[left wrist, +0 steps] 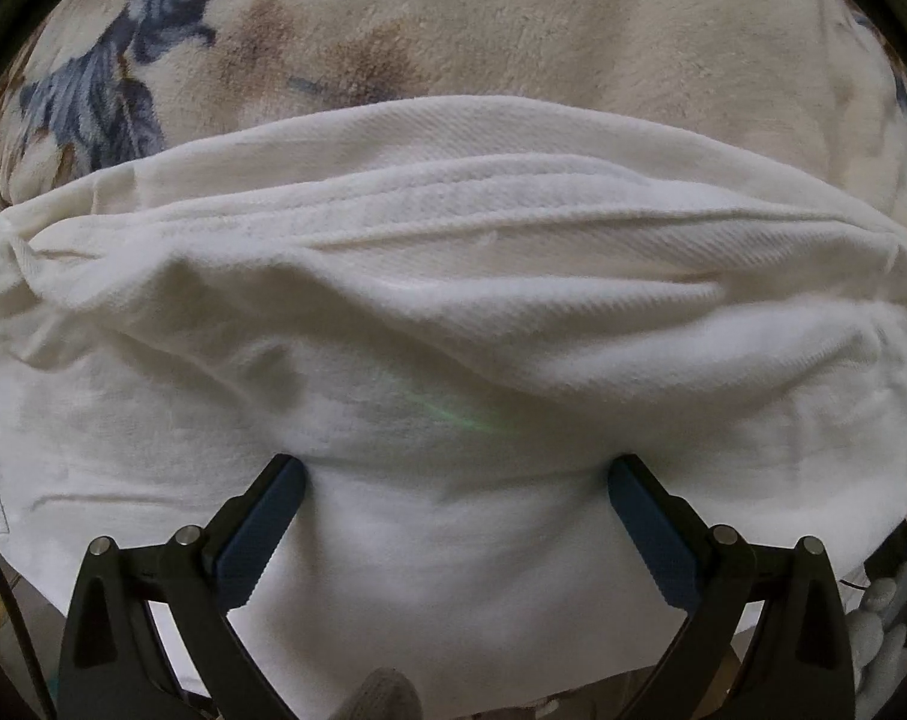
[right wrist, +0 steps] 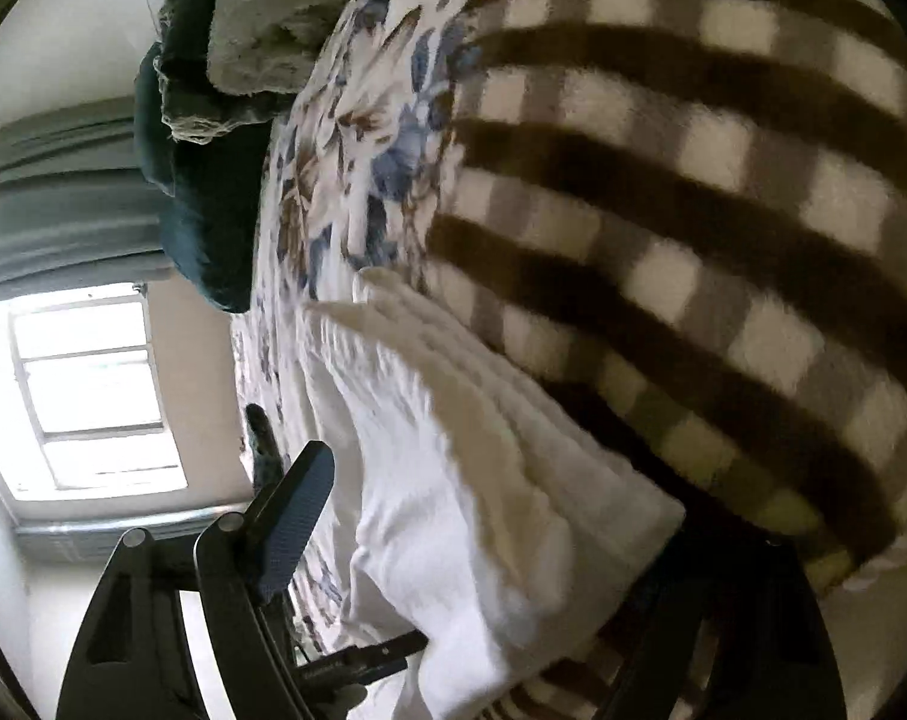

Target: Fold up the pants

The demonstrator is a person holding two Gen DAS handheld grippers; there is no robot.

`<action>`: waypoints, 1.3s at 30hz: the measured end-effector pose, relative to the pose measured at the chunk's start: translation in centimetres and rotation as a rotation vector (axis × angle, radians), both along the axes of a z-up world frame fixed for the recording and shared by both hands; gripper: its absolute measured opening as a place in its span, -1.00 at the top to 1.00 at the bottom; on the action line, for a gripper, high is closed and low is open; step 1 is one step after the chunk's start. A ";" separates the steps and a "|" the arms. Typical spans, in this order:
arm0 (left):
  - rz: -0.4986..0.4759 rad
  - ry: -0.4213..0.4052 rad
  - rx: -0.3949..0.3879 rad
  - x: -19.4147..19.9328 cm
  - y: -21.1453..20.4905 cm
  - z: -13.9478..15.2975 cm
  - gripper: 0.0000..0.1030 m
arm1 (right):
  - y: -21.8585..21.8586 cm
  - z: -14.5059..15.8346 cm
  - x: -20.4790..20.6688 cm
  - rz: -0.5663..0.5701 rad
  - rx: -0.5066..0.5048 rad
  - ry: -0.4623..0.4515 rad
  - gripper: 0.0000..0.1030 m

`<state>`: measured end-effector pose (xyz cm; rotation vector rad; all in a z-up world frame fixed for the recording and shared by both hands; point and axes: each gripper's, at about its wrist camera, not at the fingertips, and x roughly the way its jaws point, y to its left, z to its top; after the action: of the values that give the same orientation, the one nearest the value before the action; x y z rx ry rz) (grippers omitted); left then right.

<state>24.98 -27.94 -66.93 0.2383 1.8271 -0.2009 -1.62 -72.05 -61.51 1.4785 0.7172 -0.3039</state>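
Left wrist view: white pants (left wrist: pixel 453 300) lie bunched and folded across a cream floral blanket (left wrist: pixel 513 30), filling the middle and lower part of the frame. A thick seam or waistband ridge runs left to right over the top layer. Blue-grey leaf print and brown blotches show on the blanket above and to the left.

Left gripper (left wrist: pixel 456 480): jaws wide apart, pointing steeply down at the cloth. Both blue pads sit against the pants, with fabric spanning the gap between them. The pads do not pinch it, so no grip. Left pad (left wrist: pixel 261 534) and right pad both show serrated inner edges.

Right wrist view: the frame is rolled and blurred. The same pants (right wrist: pixel 465 480) appear as a stacked white fold running diagonally. On 1 side lies the floral blanket (right wrist: pixel 357 180), on the other a brown-and-white checked blanket (right wrist: pixel 693 210).

Right gripper (right wrist: pixel 483 540): jaws stand wide. Only 1 finger (right wrist: pixel 297 516) is clear, off the cloth on the window side. The other finger is dark and buried in shadow beyond the fold. The fold lies between the 2 fingers, and no pad visibly presses on it.

Background: a teal cushion (right wrist: pixel 213 210), a grey fuzzy throw (right wrist: pixel 273 12), and a bright window (right wrist: pixel 93 390).
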 end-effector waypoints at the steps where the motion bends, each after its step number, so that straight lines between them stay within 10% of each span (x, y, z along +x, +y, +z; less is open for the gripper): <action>1: 0.001 -0.004 -0.006 -0.1 0.0 0.0 -1.00 | 0.2 0.3 0.3 -0.009 0.014 -0.038 -0.65; 10: -0.007 -0.029 -0.029 -0.8 0.7 0.1 -1.00 | 3.7 -0.2 -0.4 0.049 0.070 -0.116 -0.56; 12: -0.008 -0.036 -0.029 -1.3 1.2 0.1 -1.00 | 4.1 -0.4 0.4 0.046 0.053 -0.098 -0.31; 14: -0.007 -0.049 -0.028 -1.9 1.3 0.5 -1.00 | 4.6 -0.6 1.7 0.063 -0.009 -0.005 0.39; 17: 0.004 -0.099 -0.023 -2.6 1.4 1.9 -1.00 | 5.2 -1.3 2.7 0.065 -0.043 0.095 0.66; 29: 0.146 -0.212 -0.061 -2.8 10.2 8.2 -1.00 | 11.2 9.2 7.7 0.122 -0.332 0.069 0.85; 39: 0.354 -0.294 -0.028 -3.6 28.5 12.2 -1.00 | 29.9 15.1 16.7 0.433 -0.561 0.003 0.85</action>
<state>21.42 0.60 -54.70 -0.0757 1.5429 0.0553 15.04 -42.12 -46.37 0.7693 0.8496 -0.1544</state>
